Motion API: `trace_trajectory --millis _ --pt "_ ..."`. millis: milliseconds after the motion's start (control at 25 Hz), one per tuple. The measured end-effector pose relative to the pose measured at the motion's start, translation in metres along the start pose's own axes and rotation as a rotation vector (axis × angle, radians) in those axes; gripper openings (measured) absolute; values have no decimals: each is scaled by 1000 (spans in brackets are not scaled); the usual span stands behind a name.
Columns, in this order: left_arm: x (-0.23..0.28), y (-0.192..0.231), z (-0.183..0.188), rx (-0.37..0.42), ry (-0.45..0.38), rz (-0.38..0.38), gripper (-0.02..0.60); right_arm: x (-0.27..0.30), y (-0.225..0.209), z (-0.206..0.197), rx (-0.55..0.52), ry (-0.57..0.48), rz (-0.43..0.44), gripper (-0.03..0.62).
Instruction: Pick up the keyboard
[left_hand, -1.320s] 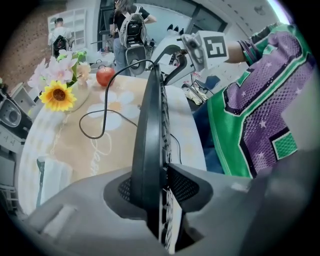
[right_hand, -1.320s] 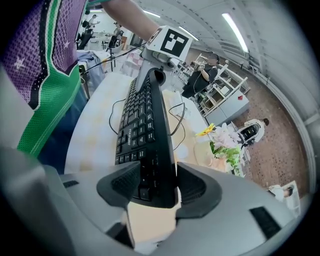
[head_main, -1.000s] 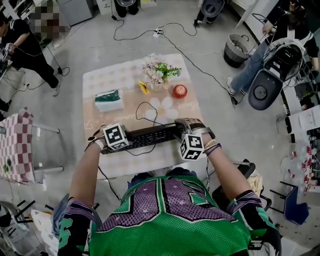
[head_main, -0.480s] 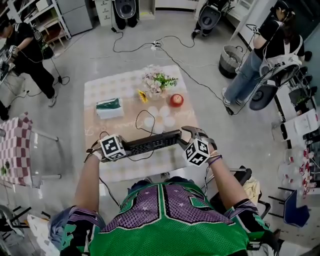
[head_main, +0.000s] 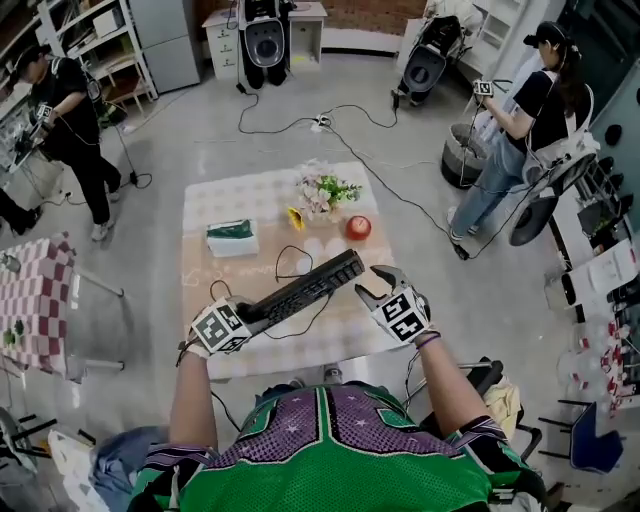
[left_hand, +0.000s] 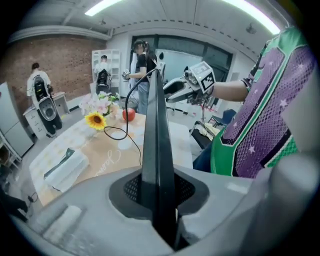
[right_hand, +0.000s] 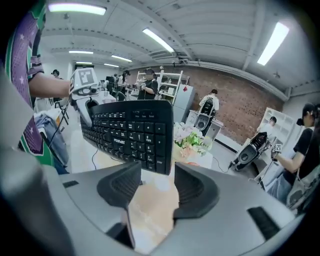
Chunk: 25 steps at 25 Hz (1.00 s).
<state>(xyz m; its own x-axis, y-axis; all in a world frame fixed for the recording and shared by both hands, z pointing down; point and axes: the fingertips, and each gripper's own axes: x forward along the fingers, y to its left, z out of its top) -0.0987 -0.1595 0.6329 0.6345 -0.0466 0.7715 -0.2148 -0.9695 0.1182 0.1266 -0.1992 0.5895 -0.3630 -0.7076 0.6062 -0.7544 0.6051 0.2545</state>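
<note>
The black keyboard (head_main: 305, 289) hangs above the table (head_main: 232, 358), slanting from near left to far right; its black cable (head_main: 290, 262) trails down to the tabletop. My left gripper (head_main: 246, 318) is shut on the keyboard's left end; in the left gripper view the keyboard (left_hand: 157, 140) stands edge-on between the pads of the left gripper (left_hand: 157, 186), whose jaws have just been closing on it. My right gripper (head_main: 372, 284) stands open just off the right end. In the right gripper view the keyboard (right_hand: 130, 132) hangs beyond the tips of the right gripper (right_hand: 156, 182), with nothing between the pads.
On the table stand a tissue pack (head_main: 233, 238), a flower bunch (head_main: 322, 188), a small sunflower (head_main: 293, 217) and a red apple (head_main: 358, 227). A checked table (head_main: 30, 290) is at left. People stand at far left (head_main: 70, 120) and far right (head_main: 520, 125). Cables cross the floor.
Both hands have risen and the keyboard has come up off the table, its right end swinging away from me. The right gripper has come off the keyboard's right end.
</note>
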Motion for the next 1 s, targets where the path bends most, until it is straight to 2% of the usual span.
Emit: trace_trajectory --millis 200,440,520,640,800,1000 --pt "-25 -3 6 -100 -160 86 77 -7 -1 19 105 -66 -7 206" --pt "-60 -1 11 -299 -410 142 77 -16 9 46 185 -132 -9 201" --pt "-71 -1 15 -345 -483 169 77 -23 13 54 210 -157 -13 197" --pt "-88 -3 24 -385 -574 207 77 -36 16 62 245 -185 -31 192" --pt "-108 -2 32 -434 -668 201 77 -51 24 72 312 -214 -52 190" --pt "-136 -4 43 -425 -752 235 77 -66 29 84 393 -259 -73 175"
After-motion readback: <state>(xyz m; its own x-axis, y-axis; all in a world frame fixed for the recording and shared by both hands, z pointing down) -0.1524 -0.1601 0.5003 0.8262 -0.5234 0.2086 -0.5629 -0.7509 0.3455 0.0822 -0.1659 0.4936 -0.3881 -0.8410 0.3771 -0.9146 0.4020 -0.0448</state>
